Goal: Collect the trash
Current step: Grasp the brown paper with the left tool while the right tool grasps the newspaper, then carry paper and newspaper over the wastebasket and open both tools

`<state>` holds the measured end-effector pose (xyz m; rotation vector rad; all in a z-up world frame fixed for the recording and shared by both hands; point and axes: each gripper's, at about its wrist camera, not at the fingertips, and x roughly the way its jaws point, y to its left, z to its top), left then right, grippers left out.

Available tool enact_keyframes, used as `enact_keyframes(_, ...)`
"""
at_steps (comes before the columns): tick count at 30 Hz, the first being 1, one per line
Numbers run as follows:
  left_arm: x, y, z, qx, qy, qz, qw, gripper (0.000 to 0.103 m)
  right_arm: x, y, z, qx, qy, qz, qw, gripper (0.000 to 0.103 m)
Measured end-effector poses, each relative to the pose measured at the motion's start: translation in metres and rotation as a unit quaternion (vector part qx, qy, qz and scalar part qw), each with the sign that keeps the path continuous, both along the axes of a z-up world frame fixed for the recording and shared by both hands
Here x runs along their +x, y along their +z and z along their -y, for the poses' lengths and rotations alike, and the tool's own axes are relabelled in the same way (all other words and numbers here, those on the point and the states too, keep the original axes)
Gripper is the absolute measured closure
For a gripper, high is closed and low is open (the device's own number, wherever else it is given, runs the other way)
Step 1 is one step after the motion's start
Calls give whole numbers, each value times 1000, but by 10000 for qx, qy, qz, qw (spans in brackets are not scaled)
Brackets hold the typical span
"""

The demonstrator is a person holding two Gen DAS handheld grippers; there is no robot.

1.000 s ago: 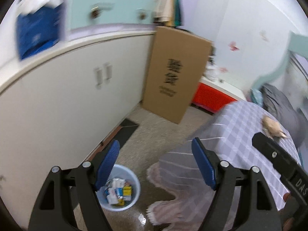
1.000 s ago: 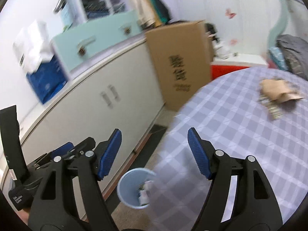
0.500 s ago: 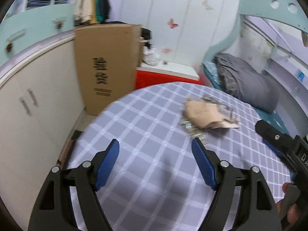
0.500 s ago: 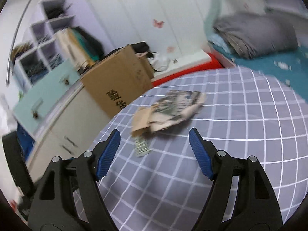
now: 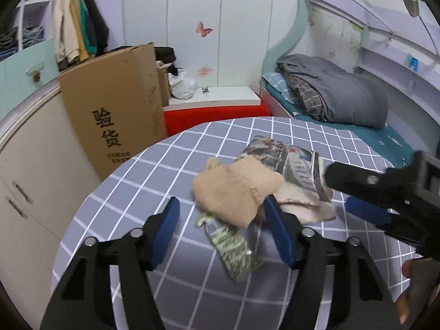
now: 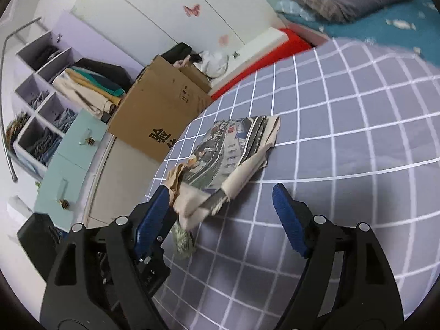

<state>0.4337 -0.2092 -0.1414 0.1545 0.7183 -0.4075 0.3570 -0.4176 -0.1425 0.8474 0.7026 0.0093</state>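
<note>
Step in hand, as judged: pick trash off the checked table [image 5: 154,165]. Best to lower the left gripper [image 5: 220,231] until its closing jaws straddle the crumpled green wrapper [image 5: 231,243] before pinching; nothing pressed yet. Wrapper lies between the left fingers, tan paper [image 5: 233,189] and newspaper [image 6: 233,143] just beyond. Right gripper [image 6: 220,206] opening, empty; the paper's near corner sits by its left finger.

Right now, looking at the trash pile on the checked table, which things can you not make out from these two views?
- Left wrist view: the lower part of the newspaper is hidden under the crumpled brown paper.
- Left wrist view: the print on the green wrapper is too small and blurred to read.
- Right wrist view: most of that wrapper is hidden behind the right gripper, whose jaws are opening.
- Neither view shows a trash bin.
</note>
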Motion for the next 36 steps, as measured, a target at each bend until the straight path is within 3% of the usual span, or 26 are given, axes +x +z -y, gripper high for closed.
enact_keyframes(2, 5, -1, 2, -30, -53, -75, 10000, 61, 9, -6, -1, 168, 18, -93, 9998, 27)
enact_keyframes(4, 12, -2, -3, -167, -53, -222, 9996, 86, 14, -10, -4, 231, 51, -146, 9996, 27)
enact_keyframes(6, 16, -4, -9, -287, -44, -304, 9991, 100, 19, -10, -9, 201, 99, -146, 9996, 27)
enact_keyframes(9, 17, -4, -19, -464, 10, -314, 9984, 101, 28, -10, -15, 331, 144, -135, 9993, 27)
enact_keyframes(10, 17, -4, -22, -547, 20, -316, 9980, 101, 30, -11, -16, 351, 158, -112, 9992, 37)
enact_keyframes(11, 17, -2, -25, -602, 23, -305, 9977, 101, 33, -12, -17, 361, 176, -104, 9991, 56)
enact_keyframes(12, 16, 0, -29, -651, 47, -262, 9975, 101, 35, -14, -18, 362, 166, -147, 9991, 63)
enact_keyframes(15, 12, 10, -43, -802, 115, -141, 9966, 102, 38, -17, -21, 502, 210, -44, 9985, 74)
enact_keyframes(17, 11, 16, -52, -879, 178, -82, 9959, 102, 32, -5, -27, 206, 195, 147, 9995, 89)
enact_keyframes(19, 6, 26, -65, -1020, 245, 12, 9945, 102, 25, 10, -31, -19, 200, 343, 9992, 95)
enact_keyframes(30, -51, 71, -154, -1458, 563, 514, 9864, 102, -15, 83, -103, -583, 876, 1107, 9883, 96)
enact_keyframes(36, -88, 78, -220, -1493, 971, 597, 9822, 102, -28, 97, -172, -637, 1424, 1246, 9799, 96)
